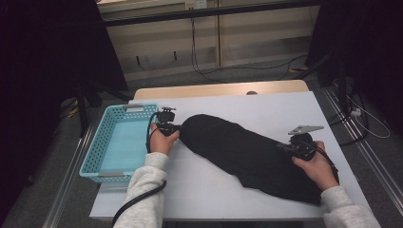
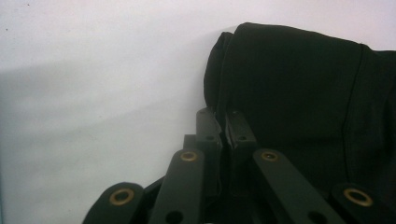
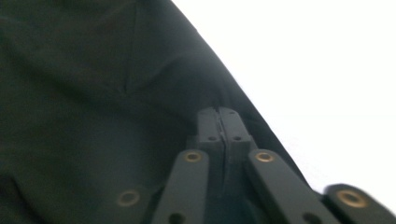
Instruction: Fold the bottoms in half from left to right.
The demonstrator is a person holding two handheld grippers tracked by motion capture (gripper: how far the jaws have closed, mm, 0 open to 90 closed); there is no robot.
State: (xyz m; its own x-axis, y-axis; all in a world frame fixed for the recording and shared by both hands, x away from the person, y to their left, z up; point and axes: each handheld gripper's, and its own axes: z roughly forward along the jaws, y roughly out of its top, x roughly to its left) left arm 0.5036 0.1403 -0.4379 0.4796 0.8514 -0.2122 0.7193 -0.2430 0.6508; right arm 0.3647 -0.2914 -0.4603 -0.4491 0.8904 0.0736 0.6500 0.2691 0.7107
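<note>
The left gripper (image 1: 177,127) has its jaws pinched together on the rounded end of the black garment (image 1: 247,154); in the left gripper view a thin edge of the cloth (image 2: 289,93) runs down between the two black fingertips (image 2: 208,122). The right gripper (image 1: 285,147) is likewise clamped on the garment's far-side edge toward its other end, and the right gripper view shows its pads (image 3: 208,122) pressed flat against each other with dark fabric (image 3: 93,102) at their tips.

Between the two grippers the garment lies as a long, folded bundle, stretched diagonally across the white table (image 1: 266,107). Just beyond the left gripper, on its outer side, sits a light blue basket (image 1: 95,156) with nothing visible inside it.

As a judgement: the folding looks mostly done, with both ends now gripped. What seems left is a last fold or a lift and carry toward the basket, which has not yet begun.
</note>
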